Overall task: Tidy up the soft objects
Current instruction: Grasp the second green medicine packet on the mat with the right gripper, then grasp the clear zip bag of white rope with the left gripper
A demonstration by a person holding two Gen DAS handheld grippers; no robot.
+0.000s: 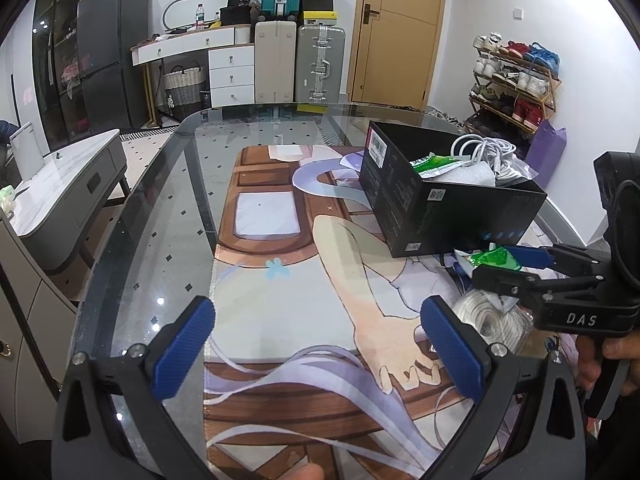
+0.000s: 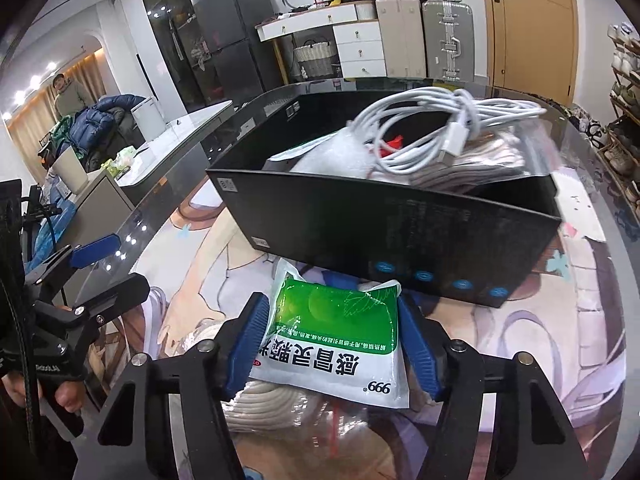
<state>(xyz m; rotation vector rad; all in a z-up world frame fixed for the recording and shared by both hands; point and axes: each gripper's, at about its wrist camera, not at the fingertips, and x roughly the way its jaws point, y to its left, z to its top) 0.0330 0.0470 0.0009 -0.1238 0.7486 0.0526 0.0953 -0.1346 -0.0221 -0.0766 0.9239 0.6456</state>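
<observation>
right hand-held gripper [image 2: 334, 344] was closed on the green-and-white sachet [image 2: 336, 336], low in the frame before the black box [image 2: 400, 232]; it was best lifted clear of the rim before release. left hand-held gripper [image 1: 316, 354] was spread wide, empty.

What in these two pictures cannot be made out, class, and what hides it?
- Box floor, both views: covered by the cables and bags.
- Rope coil, right wrist view: mostly under the green sachet and the right claw.
- Bagged items below the cables, right wrist view: blurred.
- Print on the box label, left wrist view: too small.
</observation>
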